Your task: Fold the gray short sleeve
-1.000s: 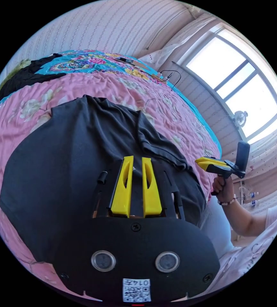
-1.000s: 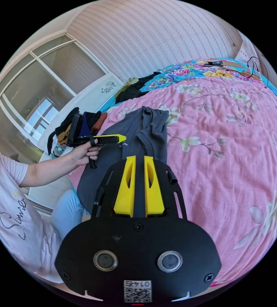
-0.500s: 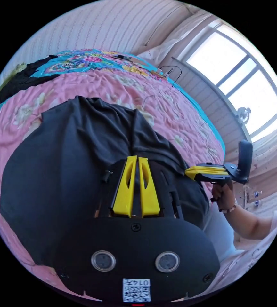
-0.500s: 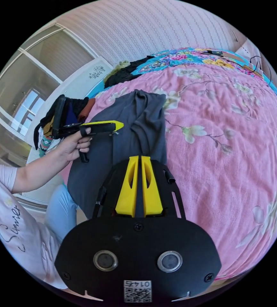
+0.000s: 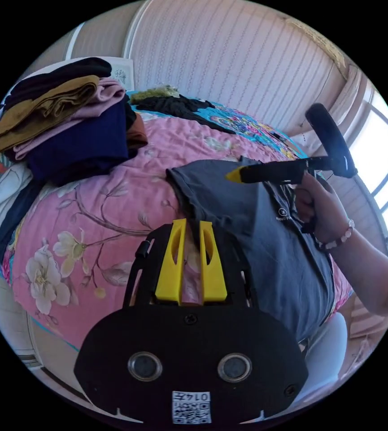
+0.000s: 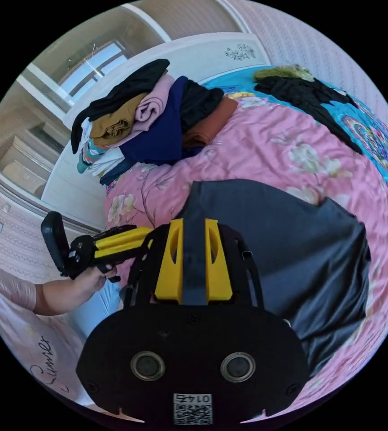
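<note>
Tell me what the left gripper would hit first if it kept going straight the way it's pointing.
Probably the near edge of the gray shirt, just past the left gripper. Its open jaws frame pink bedspread and shirt hem; depth is uncertain.

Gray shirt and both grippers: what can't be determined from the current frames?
- Gray shirt, near hem: left gripper view, cut off where it hangs over the bed edge.
- Gray shirt, near left part: right gripper view, covered by the right gripper and its black mount.
- Left gripper: jaws apart over the pink bedspread; contact with the cloth unclear.
- Small print on the shirt's chest: left gripper view, too small.
</note>
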### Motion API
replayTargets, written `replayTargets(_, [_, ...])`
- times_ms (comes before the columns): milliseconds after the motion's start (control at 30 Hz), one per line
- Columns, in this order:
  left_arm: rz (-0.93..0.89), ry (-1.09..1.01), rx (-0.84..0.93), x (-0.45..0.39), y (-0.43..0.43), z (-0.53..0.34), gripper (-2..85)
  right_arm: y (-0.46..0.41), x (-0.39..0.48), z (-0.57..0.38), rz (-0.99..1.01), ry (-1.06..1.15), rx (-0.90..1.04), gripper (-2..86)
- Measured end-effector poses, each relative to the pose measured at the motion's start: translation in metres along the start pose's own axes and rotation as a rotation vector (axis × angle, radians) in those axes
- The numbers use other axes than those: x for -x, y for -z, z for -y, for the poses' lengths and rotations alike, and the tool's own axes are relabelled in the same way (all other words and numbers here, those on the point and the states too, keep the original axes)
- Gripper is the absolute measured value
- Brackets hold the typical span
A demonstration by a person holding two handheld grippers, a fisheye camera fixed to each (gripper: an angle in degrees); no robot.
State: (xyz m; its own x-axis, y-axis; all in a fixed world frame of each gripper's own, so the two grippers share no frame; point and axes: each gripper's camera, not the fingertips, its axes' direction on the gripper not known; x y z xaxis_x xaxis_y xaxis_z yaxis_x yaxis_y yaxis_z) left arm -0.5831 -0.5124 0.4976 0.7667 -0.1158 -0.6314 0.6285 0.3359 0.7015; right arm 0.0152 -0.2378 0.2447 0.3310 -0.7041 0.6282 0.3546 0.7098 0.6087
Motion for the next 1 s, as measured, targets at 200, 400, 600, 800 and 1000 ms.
replayTargets(200, [-0.05,0.031,0.071,0.023,-0.012,0.017,3.9,-0.075,-0.025,0.064,-0.045,-0.154,0.077,11.4])
replayTargets(400, [-0.108,-0.021,0.021,0.033,0.024,0.037,2.6,-0.023,-0.074,0.037,0.097,-0.242,-0.124,3.5])
replayTargets(600, [-0.309,-0.214,0.018,0.018,0.056,0.058,4.7,0.033,-0.134,-0.036,0.144,-0.359,-0.199,7.2])
replayTargets(800, [-0.281,-0.273,0.057,0.025,0.069,0.093,7.4,0.096,-0.17,-0.108,0.086,-0.384,-0.227,10.1])
replayTargets(1000, [-0.238,-0.219,0.062,0.036,0.034,0.187,6.4,0.179,-0.238,-0.182,-0.287,-0.61,-0.253,10.9])
